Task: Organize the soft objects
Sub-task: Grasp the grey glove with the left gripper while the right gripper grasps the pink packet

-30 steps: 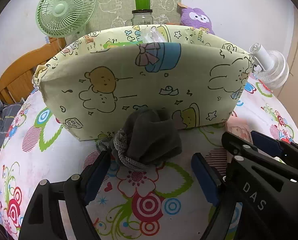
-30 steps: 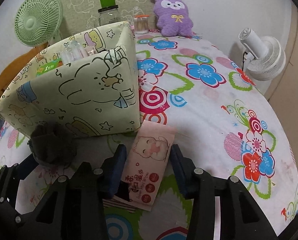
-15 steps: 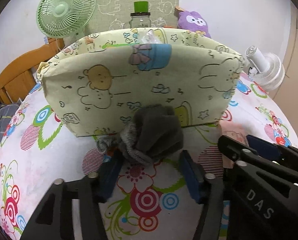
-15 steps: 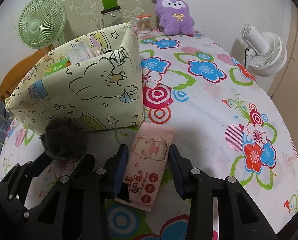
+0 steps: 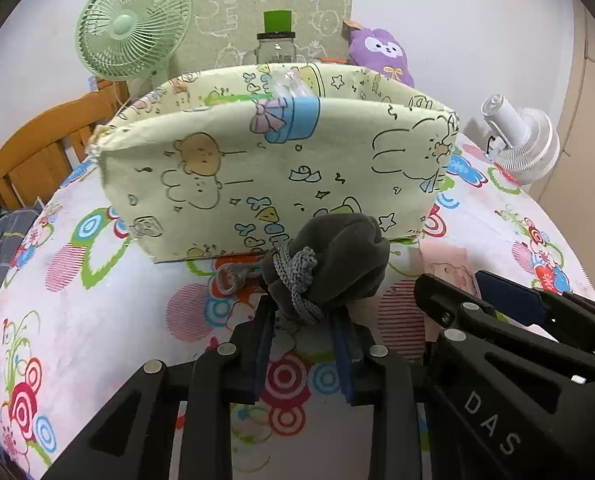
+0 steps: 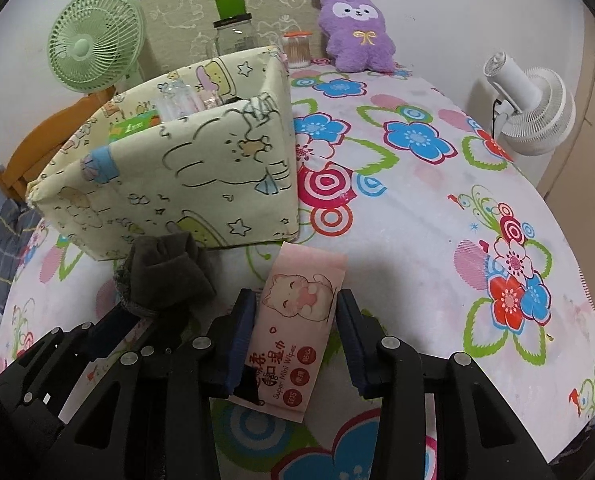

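Note:
A dark grey rolled sock bundle (image 5: 337, 264) with a knitted cuff lies on the flowered tablecloth, just in front of the pale green cartoon-print fabric box (image 5: 257, 168). My left gripper (image 5: 302, 316) is closing on the bundle's near end, and its blue pads press it from both sides. A pink wet-wipes pack (image 6: 297, 312) with a cat picture sits between the pads of my right gripper (image 6: 295, 312), which is shut on it. In the right wrist view the box (image 6: 177, 184) stands to the left and the bundle (image 6: 165, 272) lies beside my left gripper's fingers (image 6: 109, 328).
The box holds plastic packets. Behind it stand a green fan (image 5: 133, 28), a green-lidded jar (image 5: 277, 40), a swab container (image 6: 297, 50) and a purple plush (image 6: 357, 32). A white fan (image 6: 533, 104) sits at the table's right edge. A wooden chair (image 5: 37, 160) is on the left.
My left gripper's jaws have narrowed from wide apart to pinching the sock bundle. The right gripper keeps its hold on the wipes pack and has barely moved.

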A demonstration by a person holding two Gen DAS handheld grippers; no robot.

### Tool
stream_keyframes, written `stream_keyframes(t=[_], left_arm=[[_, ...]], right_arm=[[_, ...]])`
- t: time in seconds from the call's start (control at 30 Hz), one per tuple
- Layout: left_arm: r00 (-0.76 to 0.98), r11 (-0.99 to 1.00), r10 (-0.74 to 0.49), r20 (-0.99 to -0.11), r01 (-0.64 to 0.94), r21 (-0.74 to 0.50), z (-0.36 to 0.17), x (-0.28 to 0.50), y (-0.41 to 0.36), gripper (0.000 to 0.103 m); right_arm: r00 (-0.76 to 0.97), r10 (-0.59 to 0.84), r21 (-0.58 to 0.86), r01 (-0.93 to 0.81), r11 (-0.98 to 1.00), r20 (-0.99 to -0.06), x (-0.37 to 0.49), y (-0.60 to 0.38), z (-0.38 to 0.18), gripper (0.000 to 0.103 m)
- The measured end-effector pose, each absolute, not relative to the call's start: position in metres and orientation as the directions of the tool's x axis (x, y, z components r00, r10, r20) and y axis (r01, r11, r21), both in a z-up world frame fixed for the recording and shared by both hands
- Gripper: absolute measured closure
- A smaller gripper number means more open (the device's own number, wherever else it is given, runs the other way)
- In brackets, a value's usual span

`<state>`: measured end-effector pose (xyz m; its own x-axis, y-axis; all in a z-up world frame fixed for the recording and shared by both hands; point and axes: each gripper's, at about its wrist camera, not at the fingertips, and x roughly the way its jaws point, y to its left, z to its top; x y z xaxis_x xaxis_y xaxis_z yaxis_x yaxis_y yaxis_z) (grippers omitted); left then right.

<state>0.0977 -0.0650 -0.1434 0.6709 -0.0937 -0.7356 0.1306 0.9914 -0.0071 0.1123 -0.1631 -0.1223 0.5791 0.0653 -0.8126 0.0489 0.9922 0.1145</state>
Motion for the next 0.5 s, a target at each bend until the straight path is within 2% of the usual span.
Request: stream_keyframes(t=[0.5], left_arm=[[0.724,0.995,-0.081,-0.685,0.097,-0.015,-0.115,0.064,-0.053,0.078]], right_arm=[[0.646,0.089,0.121,0.006,0.993,-0.758,0.083,-0.152,-0.09,0.059]])
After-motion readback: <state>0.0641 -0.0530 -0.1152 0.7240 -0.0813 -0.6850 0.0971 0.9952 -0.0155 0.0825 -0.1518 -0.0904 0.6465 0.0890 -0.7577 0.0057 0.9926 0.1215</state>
